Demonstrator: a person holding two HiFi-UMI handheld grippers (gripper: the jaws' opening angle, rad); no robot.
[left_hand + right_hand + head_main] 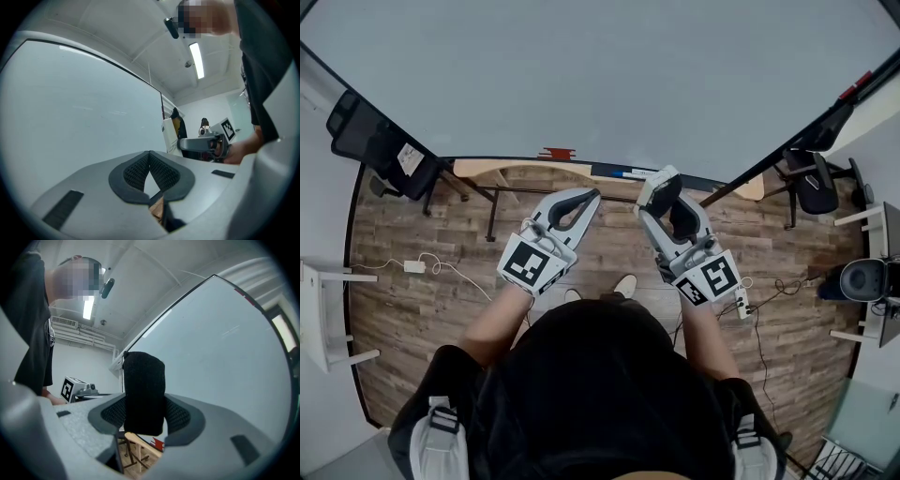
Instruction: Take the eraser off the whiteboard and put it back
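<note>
The eraser [658,187], pale on its back with black felt [144,392] on its face, sits upright between the jaws of my right gripper [662,195], which is shut on it. It is held just short of the big whiteboard [600,84]; I cannot tell whether it touches the board. From the left gripper view the eraser [169,134] shows as a pale block on the right gripper's tip. My left gripper [591,197] hovers beside it to the left, its pads [140,169] pressed together with nothing held.
A wooden ledge [511,170] runs along the whiteboard's lower edge, with a red item [557,153] and a blue-and-white item [623,173] on it. Black chairs [370,141] [814,183] stand at both sides. Cables and a power strip [741,302] lie on the wood floor.
</note>
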